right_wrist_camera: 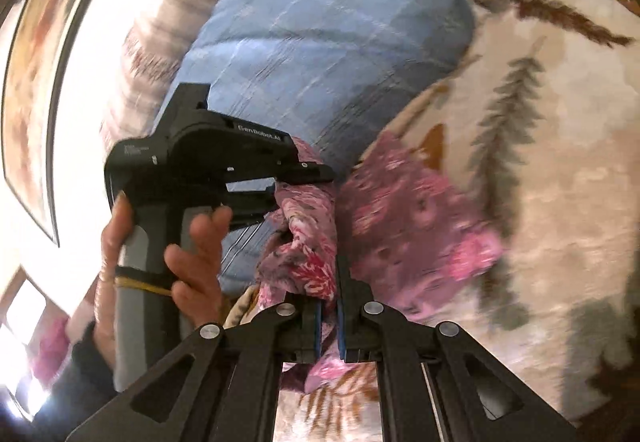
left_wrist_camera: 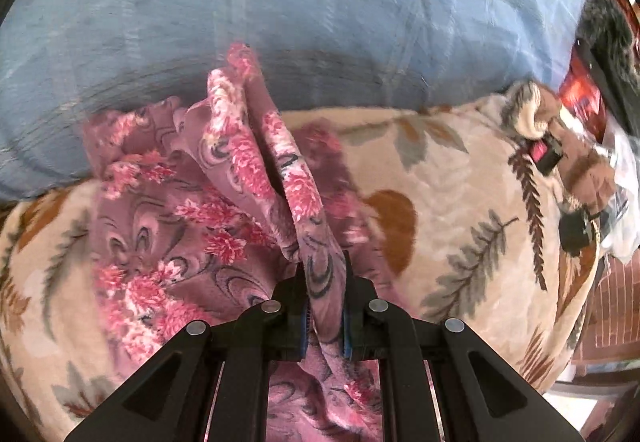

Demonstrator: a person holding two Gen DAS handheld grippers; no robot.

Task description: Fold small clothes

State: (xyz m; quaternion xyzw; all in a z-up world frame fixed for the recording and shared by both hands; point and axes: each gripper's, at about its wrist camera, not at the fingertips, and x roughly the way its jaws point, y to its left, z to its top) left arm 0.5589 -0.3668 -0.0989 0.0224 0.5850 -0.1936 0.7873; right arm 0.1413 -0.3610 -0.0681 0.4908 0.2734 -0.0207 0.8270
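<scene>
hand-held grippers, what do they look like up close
Both are matte black with angular linkage arms, silver rivets and blue finger pads. The left hand-held gripper carries white GenRobot.AI lettering and a grey handle; the left hand has a dark sleeve.

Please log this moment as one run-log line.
left gripper: shut on pink cloth | right gripper: shut on pink cloth | cloth lifted, bunched over leaf blanket
</scene>
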